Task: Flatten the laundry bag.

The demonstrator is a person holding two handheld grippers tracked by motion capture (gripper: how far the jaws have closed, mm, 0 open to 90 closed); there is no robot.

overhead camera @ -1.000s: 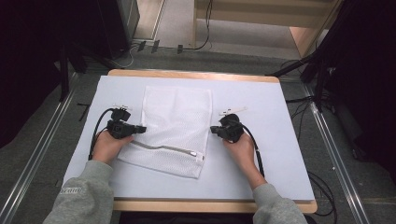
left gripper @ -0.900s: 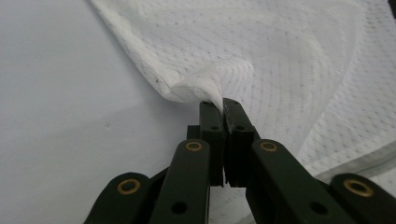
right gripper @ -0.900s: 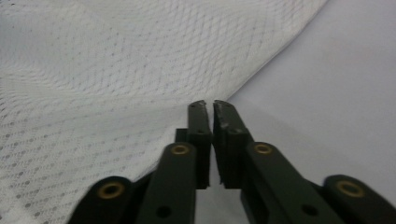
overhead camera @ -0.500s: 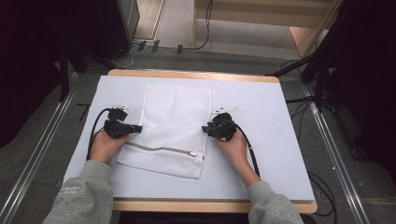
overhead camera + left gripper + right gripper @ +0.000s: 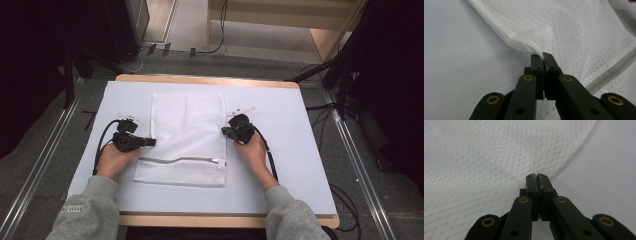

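Since a second ago the right gripper point(image 5: 226, 131) has moved inward to the mesh bag point(image 5: 186, 135), which lies flat mid-table on the white mat point(image 5: 300, 150). Both grippers pinch its side edges, left gripper point(image 5: 150, 142) lifting a fold, probably to straighten or fold it.

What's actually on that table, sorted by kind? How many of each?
Mesh laundry bags, white with a grey zip: 1, the mesh bag
Hand-held grippers, black: 2, the left gripper and the right gripper, each pinching a side edge of the bag
White table covers: 1, the sheet
Total: 4
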